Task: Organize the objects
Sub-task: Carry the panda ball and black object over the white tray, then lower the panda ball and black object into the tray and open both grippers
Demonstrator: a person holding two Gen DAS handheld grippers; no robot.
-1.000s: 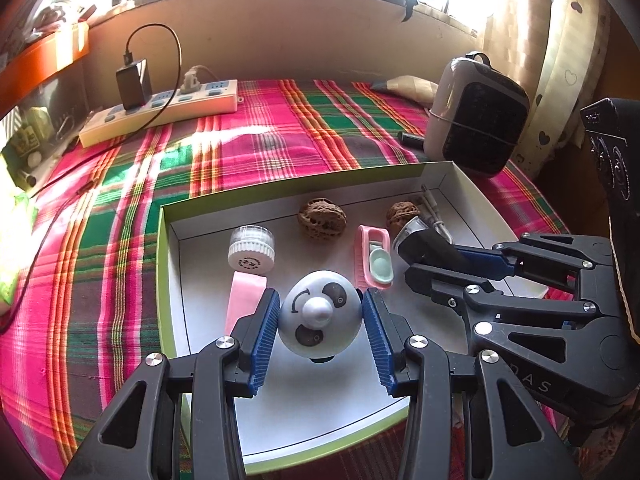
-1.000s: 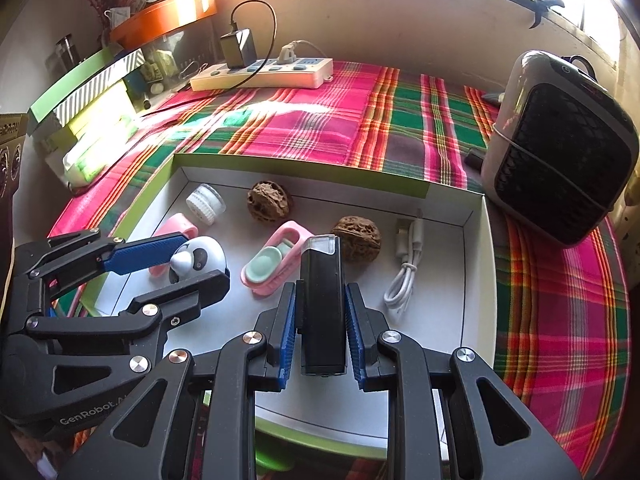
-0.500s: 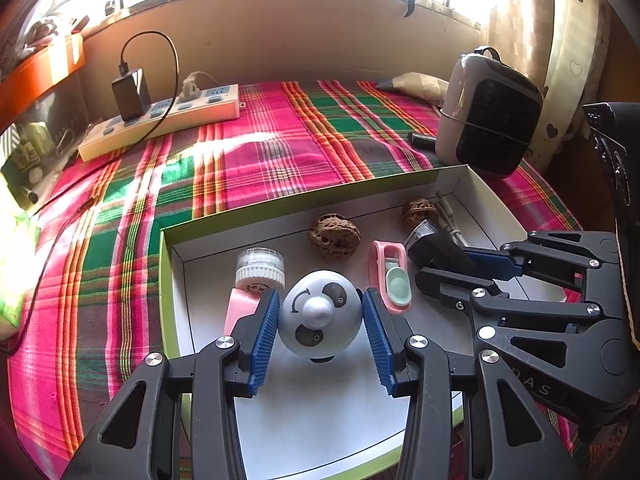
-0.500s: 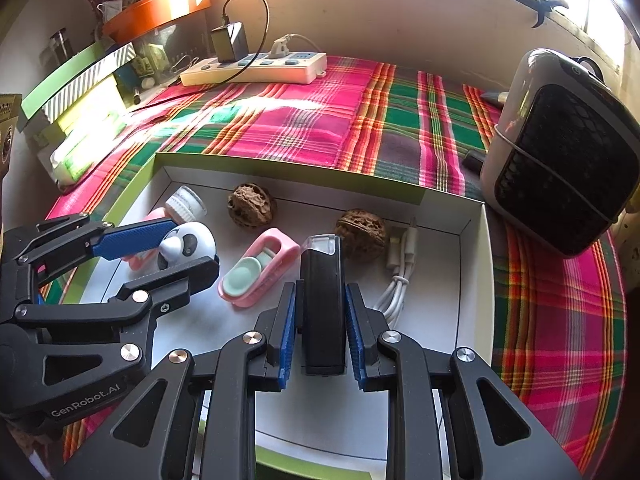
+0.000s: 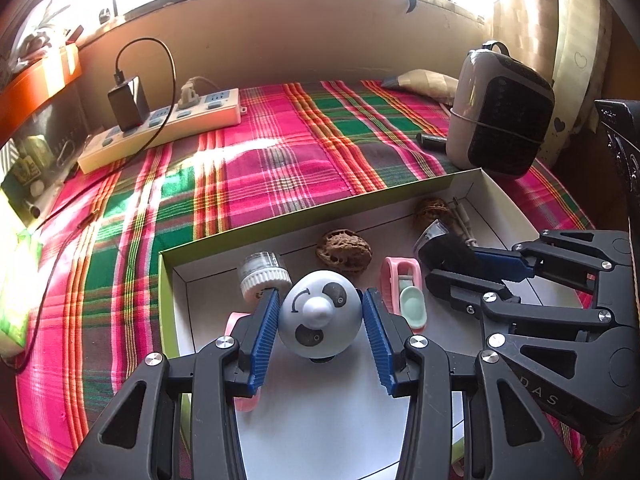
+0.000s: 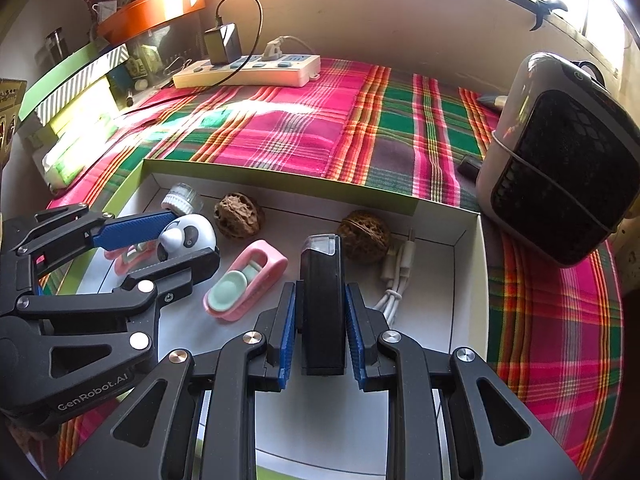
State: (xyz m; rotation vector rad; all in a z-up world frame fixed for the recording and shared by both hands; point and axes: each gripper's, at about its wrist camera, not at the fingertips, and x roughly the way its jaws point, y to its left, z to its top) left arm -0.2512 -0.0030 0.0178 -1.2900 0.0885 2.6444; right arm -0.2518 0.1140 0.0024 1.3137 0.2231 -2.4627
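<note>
Presently catalogued: left hand-held gripper [image 5: 320, 320], blue ribbed pads closed to the width of a round grey-white panda-faced knob [image 5: 318, 320] and gripping it above the near left part of a shallow white box with green rim [image 5: 166, 280]. Right hand-held gripper [image 6: 320, 320], pads clamped on a slim black rectangular case with clear cap [image 6: 322, 300], held upright over the box's near middle.

Box contents: two wrinkled brown walnuts [image 6: 239, 216], one far centre, one further right; pink oval holder with mint insert [image 6: 244, 280], lying flat; ribbed white cap with clear top [image 5: 264, 270], far left; coiled white cable [image 6: 396, 276], right side.

Left wrist view alone shows a beige pouch [image 5: 424, 80] at the far edge of the plaid cloth. Right wrist view alone shows an orange tray [image 6: 156, 8] and green-striped boxes [image 6: 76, 80] on the far left.

Both views: cream power strip [image 5: 168, 124] with black charger plugged in; rounded grey heater with black grille [image 6: 560, 160], right of the box, on the pink-green plaid cloth covering the counter [image 5: 280, 160].
</note>
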